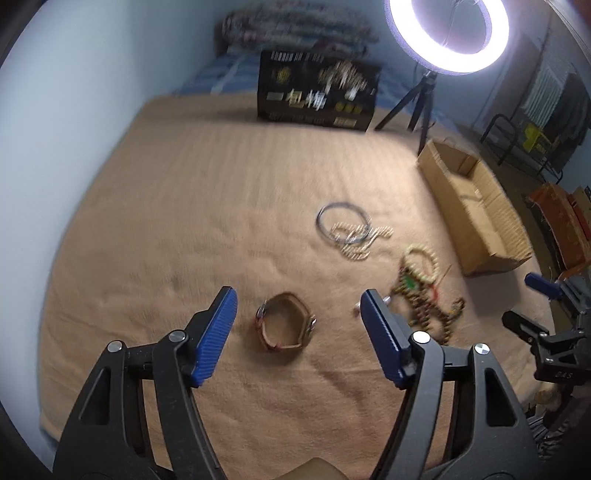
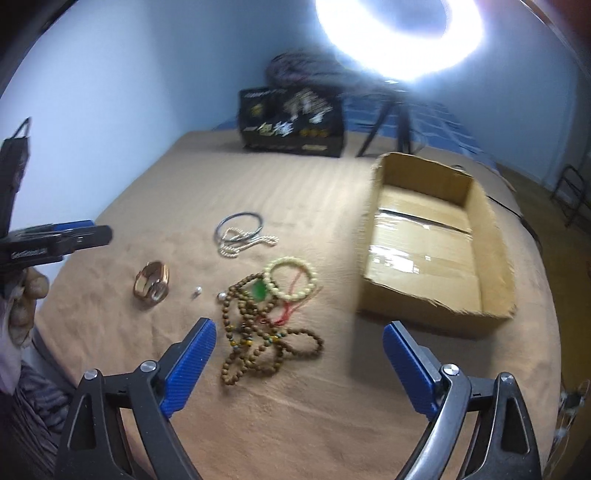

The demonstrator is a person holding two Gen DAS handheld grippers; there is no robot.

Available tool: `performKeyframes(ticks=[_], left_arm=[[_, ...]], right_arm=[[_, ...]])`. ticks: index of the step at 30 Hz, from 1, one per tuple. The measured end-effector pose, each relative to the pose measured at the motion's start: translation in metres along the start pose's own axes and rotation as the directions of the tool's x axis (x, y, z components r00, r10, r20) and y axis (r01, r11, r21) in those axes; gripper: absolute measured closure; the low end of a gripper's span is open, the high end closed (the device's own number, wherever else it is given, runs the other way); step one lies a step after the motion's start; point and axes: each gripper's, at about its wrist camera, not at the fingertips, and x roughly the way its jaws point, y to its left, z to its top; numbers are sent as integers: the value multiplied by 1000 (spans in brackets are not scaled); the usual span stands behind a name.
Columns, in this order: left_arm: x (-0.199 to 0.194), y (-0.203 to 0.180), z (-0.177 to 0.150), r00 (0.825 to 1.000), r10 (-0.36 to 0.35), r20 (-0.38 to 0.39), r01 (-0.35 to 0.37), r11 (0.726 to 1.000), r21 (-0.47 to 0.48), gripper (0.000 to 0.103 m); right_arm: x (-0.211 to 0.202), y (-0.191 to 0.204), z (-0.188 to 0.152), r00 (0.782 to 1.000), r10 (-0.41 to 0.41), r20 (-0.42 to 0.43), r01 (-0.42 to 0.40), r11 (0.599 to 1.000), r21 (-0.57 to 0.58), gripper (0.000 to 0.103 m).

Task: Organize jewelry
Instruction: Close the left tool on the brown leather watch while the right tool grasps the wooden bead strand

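Observation:
Jewelry lies on a tan blanket. A brown leather watch sits just beyond my open, empty left gripper, between its blue fingers. A silver bangle overlaps a pale chain. A cream bead bracelet lies on a brown bead necklace with a green pendant. Two small silver pieces lie beside it. My right gripper is open and empty, hovering over the necklace. An open cardboard box stands to the right.
A black printed box stands at the blanket's far edge. A ring light on a tripod stands behind it. The blanket's edge drops off beyond the cardboard box, with dark furniture at far right.

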Motion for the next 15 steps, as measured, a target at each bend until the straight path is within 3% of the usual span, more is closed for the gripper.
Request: performKeyframes(ticks=[6,10,15], left_arm=[[46,17,-17,986,-42,-159,28,995,-92,32],[58,11,-25,983,-3,-184,-7,998,-56,34],[58,0,-26,984,6,-178,-7,1000,-9,59]], right_arm=[[33,16,1,996,46,-81,-50,997,-50,10],[47,20,0,990,57,-126,-66,996,-66,11],[61,24,-1,987,53,-153,-68,994,-91,13]])
